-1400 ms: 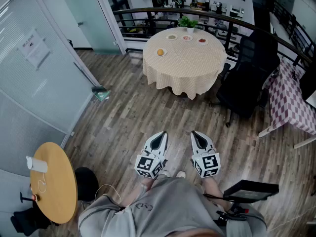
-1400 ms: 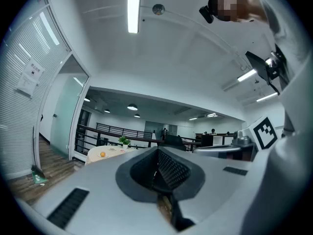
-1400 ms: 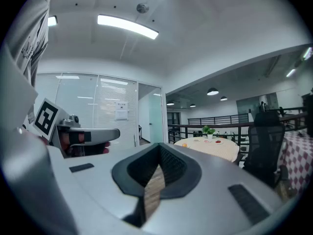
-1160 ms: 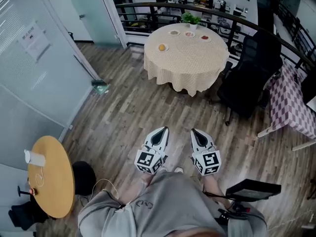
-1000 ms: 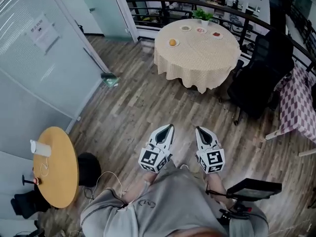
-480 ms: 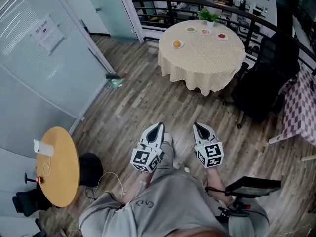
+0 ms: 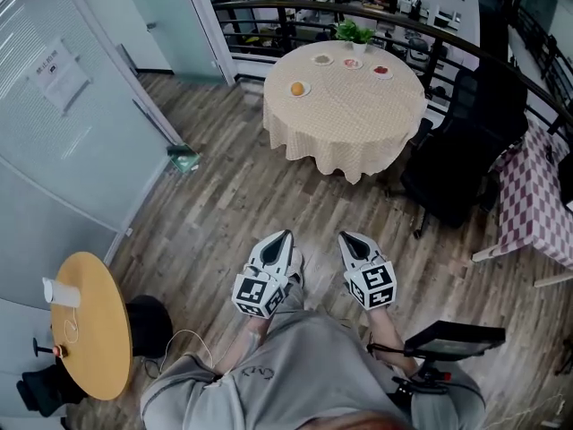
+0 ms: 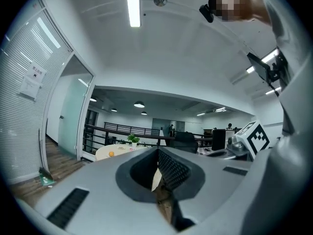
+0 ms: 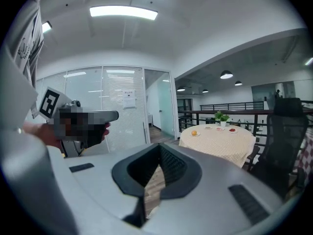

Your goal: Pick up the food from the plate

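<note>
Far ahead stands a round table (image 7: 340, 106) under a beige cloth. On it, a small plate carries an orange food item (image 7: 297, 88), also seen as the orange food (image 9: 194, 132) in the right gripper view and small (image 8: 111, 154) in the left gripper view. Three more small plates (image 7: 352, 63) sit near a potted plant (image 7: 355, 32). My left gripper (image 7: 285, 236) and right gripper (image 7: 346, 237) hang side by side close to my body, above the wood floor. Both are shut and hold nothing. They are well short of the table.
A black office chair (image 7: 457, 141) stands right of the table, and a checkered-cloth table (image 7: 537, 186) lies further right. A glass wall (image 7: 63, 124) runs along the left. A small round wooden table (image 7: 89, 330) with a cup sits at lower left. A railing (image 7: 269, 12) runs behind the round table.
The head view has swung a little, so the round table shifts in the picture. Both grippers stay shut and side by side in front of my body.
</note>
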Available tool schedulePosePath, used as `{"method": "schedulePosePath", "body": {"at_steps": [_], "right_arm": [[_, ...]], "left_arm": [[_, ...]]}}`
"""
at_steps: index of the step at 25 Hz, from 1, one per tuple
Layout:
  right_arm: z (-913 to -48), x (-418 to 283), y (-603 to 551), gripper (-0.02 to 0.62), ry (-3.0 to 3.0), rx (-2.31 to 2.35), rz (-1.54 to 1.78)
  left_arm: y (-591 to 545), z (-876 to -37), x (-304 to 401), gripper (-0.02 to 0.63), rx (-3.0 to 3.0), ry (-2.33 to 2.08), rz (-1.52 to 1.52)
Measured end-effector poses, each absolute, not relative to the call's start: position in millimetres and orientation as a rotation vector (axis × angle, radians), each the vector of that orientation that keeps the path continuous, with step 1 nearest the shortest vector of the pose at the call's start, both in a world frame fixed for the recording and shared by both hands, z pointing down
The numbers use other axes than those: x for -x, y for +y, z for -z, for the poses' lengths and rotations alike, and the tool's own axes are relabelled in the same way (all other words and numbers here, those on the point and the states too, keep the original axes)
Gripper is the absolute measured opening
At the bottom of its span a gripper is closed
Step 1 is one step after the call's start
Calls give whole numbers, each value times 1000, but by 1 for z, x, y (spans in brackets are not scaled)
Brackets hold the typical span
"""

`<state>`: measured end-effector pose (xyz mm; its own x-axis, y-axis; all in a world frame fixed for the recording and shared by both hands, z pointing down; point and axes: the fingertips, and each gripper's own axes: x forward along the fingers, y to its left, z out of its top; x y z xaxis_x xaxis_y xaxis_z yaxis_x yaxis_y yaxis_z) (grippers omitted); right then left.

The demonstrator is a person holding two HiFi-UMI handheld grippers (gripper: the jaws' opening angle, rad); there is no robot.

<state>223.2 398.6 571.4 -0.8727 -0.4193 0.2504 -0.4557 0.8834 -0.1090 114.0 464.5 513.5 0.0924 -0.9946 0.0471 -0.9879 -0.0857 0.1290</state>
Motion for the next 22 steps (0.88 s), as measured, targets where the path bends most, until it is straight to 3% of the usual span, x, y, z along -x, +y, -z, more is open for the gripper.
{"method": "schedulePosePath", "body": {"at_steps": [22], "right_arm": [[-562,-12,181,6,-2779,-802,-294]], "left_arm": [[219,-529,105,2,-2349,-1849,94]]}}
